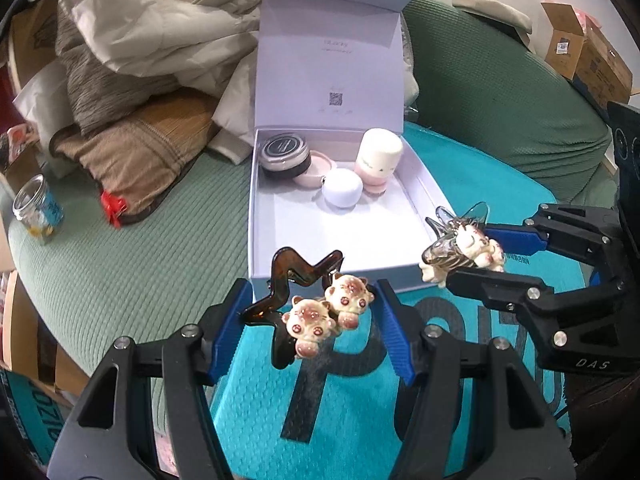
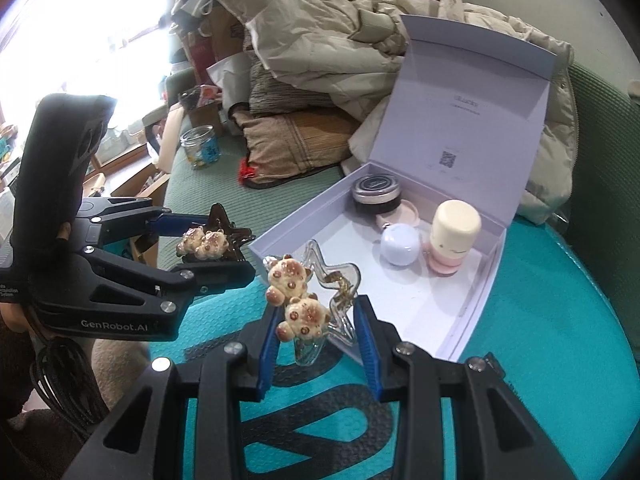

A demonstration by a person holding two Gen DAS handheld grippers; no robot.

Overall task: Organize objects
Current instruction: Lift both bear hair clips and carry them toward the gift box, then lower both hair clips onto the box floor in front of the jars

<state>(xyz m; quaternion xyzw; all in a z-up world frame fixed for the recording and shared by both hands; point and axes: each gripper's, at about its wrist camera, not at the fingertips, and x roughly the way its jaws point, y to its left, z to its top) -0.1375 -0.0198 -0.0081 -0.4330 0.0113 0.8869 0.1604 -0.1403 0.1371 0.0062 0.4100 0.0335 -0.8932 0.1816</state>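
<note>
Left tongs [image 1: 310,312] pinch the brown star clip [image 1: 294,280], bear charms up, low centre of the left view. Right tongs [image 2: 316,336] pinch the clear star clip [image 2: 332,292] low centre of the right view. Both hang short of the open white box [image 1: 340,232]: likely carried for dropping into its bare front floor.
</note>
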